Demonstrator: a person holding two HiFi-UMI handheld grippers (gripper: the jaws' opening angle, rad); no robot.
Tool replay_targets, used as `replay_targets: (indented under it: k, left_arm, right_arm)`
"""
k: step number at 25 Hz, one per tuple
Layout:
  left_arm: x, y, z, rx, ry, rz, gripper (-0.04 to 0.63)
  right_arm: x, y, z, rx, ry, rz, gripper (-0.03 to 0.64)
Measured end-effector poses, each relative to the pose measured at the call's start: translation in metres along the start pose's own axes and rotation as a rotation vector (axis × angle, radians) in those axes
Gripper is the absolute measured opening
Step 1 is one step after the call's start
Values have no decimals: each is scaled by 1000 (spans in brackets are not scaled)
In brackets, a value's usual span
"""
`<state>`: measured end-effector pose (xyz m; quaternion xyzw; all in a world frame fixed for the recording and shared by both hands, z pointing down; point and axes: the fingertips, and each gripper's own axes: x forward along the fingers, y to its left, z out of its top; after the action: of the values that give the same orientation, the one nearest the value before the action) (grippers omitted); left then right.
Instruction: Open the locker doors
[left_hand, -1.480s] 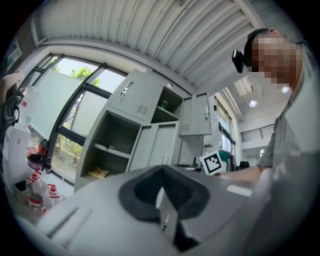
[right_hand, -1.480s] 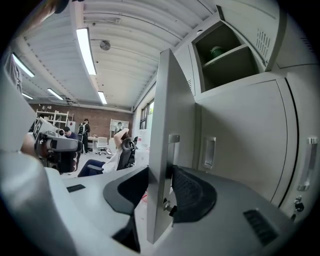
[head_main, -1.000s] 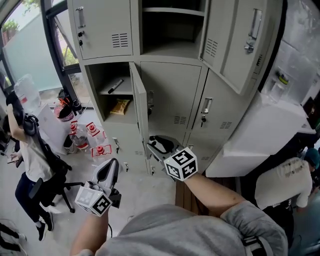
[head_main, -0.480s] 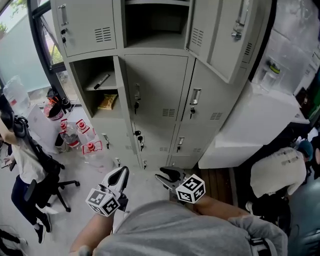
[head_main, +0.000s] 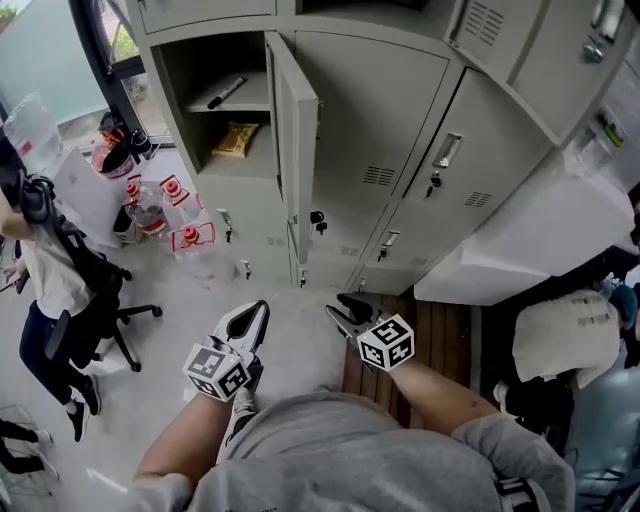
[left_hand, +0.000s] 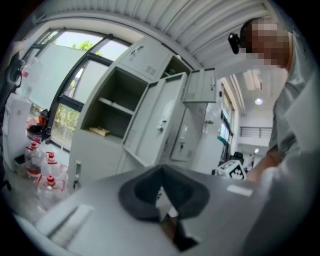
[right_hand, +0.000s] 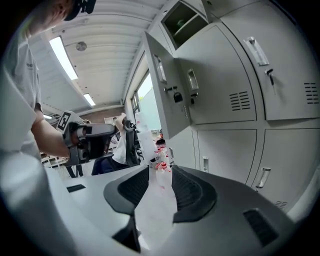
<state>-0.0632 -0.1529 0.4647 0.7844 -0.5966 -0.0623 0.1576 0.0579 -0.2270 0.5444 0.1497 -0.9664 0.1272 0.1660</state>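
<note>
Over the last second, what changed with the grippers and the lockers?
Both grippers dropped and drew back from the lockers. The right gripper, a second ago near the open door's lower edge, now hangs clear of it; its jaws have just been closing a little, nothing between them. The left gripper sank too, shut and empty. Nothing visibly grasped or released. The door stayed open.

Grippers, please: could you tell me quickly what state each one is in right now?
Left gripper: closed, tips meeting, holding nothing.
Right gripper: open, jaws just narrowed slightly, nothing between them.
</note>
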Motion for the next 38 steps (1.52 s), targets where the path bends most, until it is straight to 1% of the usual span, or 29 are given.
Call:
replay_targets:
  k: [3,5,8,12,15,17,20,24,26,28,29,30,33,35,36,38]
  left_arm:
    - [2,44,-28,-6,26,3,5]
    - [4,79,-50,5,44,-9,5]
    - [7,136,-91,29,63,-59,5]
    - [16,205,-157,39,98,-147,5]
    - [29,246,-197,63,113,-185,5]
    - [37,266,-222,63,107,-191,5]
    - [50,282,-253,43,84,-184,5]
    - [71,291,-279,16,49,-160,5]
    - [77,288,-286,18,45,-165,5]
    - [80,284,-287,18,43,-172,5]
    - [81,282,-287,19,43,-174,5]
    - [81,281,-287,19,45,-175,5]
    - [78,280,-285,17,50,-178,5]
    - [77,282,-282,19,49,-176,5]
    - [77,284,-281,21,49,-173,5]
    - [76,288,-278,19,45,-163,5]
  right_arm:
    - [48,-11,-22,-23,45,-59,137]
    - [82,-23,-37,-9,52,-117,137]
    - [137,-42,-67,26,28,-227,138]
    - [203,-75,-111,33,-2,-398,140]
    - [248,-103,-124,34,-40,-469,141]
    - [270,-126,-131,21,-58,-498,141]
    - [287,-163,-135,-36,-72,-524,146]
    - [286,-210,-99,-51,-158,-575,152]
    - [288,-221,-85,-77,-161,-601,158]
    - [292,-226,-82,-119,-140,-640,172]
    - [293,-226,-82,-127,-141,-655,156]
    - [294,-225,-82,-127,-146,-657,156]
    - [301,-211,-82,-115,-147,-609,175]
    - [307,-205,-73,-135,-145,-590,175]
    - [310,-207,-68,-135,-145,-593,181]
    - [313,-214,-60,-93,-156,-618,184]
